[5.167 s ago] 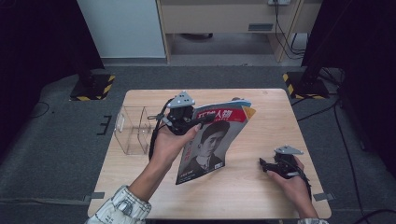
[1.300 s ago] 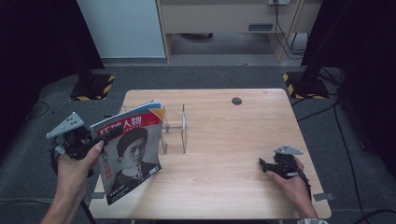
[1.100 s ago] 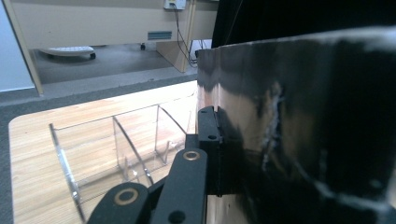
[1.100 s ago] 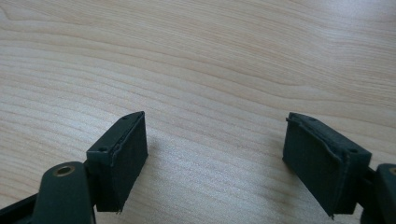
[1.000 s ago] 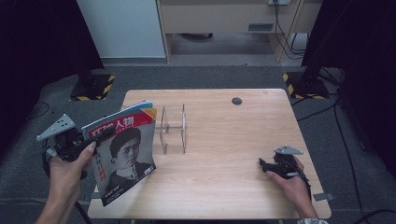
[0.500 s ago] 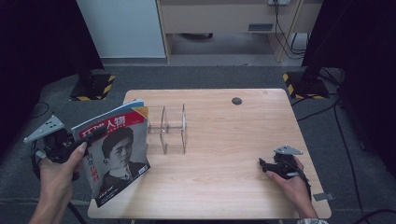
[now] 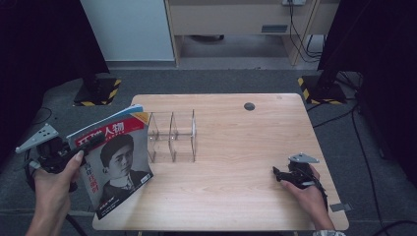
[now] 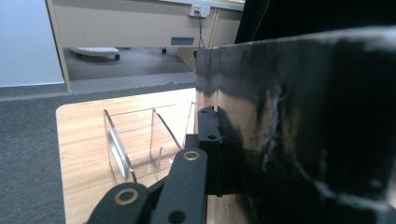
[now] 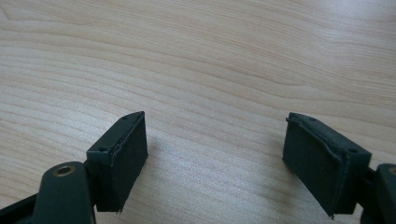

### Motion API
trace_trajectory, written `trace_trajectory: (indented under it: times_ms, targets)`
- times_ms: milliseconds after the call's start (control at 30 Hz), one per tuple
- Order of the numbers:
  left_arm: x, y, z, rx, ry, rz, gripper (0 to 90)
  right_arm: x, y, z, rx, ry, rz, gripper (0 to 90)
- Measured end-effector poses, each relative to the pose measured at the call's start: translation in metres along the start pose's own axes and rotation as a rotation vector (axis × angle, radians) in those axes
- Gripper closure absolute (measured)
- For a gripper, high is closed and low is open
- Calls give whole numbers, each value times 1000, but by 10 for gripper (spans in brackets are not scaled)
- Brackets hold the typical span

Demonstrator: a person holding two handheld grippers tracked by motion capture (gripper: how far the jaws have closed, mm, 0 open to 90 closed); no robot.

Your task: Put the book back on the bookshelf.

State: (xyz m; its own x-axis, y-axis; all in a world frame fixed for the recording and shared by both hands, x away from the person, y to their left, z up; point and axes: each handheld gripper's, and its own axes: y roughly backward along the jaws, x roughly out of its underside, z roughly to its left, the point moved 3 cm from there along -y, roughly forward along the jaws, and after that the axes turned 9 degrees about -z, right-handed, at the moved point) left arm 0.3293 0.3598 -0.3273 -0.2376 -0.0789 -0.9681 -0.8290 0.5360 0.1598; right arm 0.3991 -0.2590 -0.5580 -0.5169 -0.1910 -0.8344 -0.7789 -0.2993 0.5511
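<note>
Left gripper (image 7: 74, 156) jaws clamped on magazine (image 7: 115, 164), held upright off bench's (image 7: 236, 196) left edge; clear rack (image 7: 172, 136) just right of it; right gripper (image 7: 282, 175) jaws apart, resting far right

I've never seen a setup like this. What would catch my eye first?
Probably the magazine with a portrait on its red-titled cover, held upright by the left gripper at the table's left edge. Beside it stands a clear plastic divider rack, while the right gripper rests open near the right edge.
</note>
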Motion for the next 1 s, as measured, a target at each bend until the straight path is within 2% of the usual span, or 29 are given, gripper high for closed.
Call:
trace_trajectory:
  times_ms: [300,567,767,1000]
  targets:
    - [-2,3,9,-29,-3,-5,865,0,0,0,0,2,0,221]
    - [-9,-2,17,-57,2,-12,864,0,0,0,0,1,0,221]
    - [-12,-9,24,-75,1,-12,865,0,0,0,0,0,0,221]
    - [-18,-20,34,-90,10,-43,865,0,0,0,0,2,0,221]
